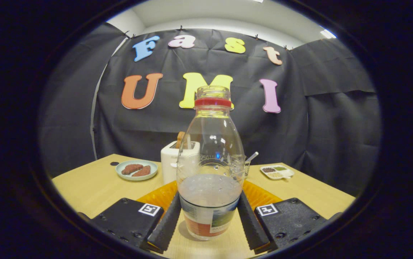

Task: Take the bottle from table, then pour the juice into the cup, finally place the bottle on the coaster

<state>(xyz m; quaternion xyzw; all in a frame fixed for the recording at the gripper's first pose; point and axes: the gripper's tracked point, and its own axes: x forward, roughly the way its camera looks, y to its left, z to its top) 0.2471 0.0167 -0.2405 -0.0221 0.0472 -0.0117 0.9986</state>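
Behind the bottle [210,169] stand a white toaster [170,162], a round plate [136,170] of brown patties and a divided seasoning dish [277,172]. An orange ribbed coaster [260,196] lies just beyond. The clear plastic bottle stands upright on the wooden table [84,187], mouth up, uncapped, part-filled with cloudy liquid. The fingers [209,223] grasp its lower sides.

Claw [209,216]: ribbed fingers, dark screw-studded blocks, square black-white marker on each.

Clear bottle [210,169], red neck ring, uncapped, upright on table between gripper [209,225] fingers, partly filled.
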